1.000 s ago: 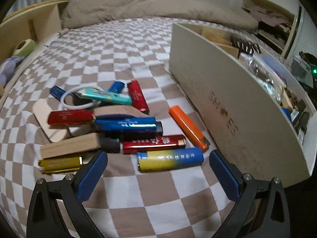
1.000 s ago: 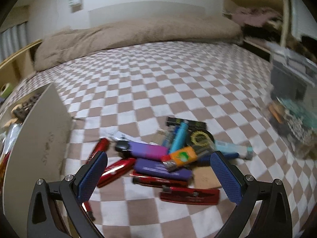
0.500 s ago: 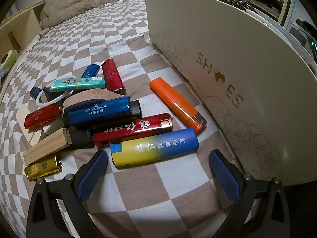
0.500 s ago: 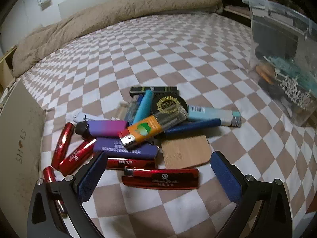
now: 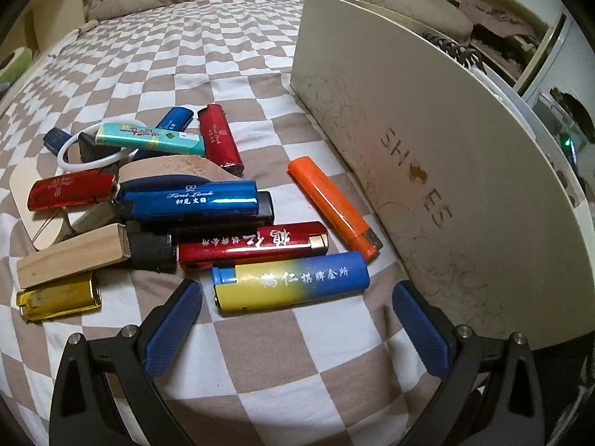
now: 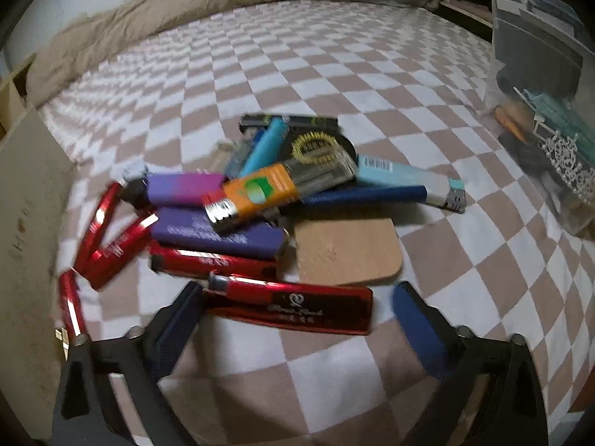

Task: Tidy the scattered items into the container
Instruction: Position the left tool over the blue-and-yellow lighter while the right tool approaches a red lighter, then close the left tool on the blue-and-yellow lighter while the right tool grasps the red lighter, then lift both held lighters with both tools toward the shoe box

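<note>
The left tongs (image 5: 297, 297) are tilted steeply down over the checked bedspread (image 5: 316, 390), spread wide and empty, just short of the yellow-and-blue lighter (image 5: 293, 281). The cream box (image 5: 427, 171) is stood just to their right. The right tongs (image 6: 295, 306), equally tilted, are closing around the red lighter (image 6: 293, 308) between them, with the left pad seen at its end and the right pad apart.
</note>
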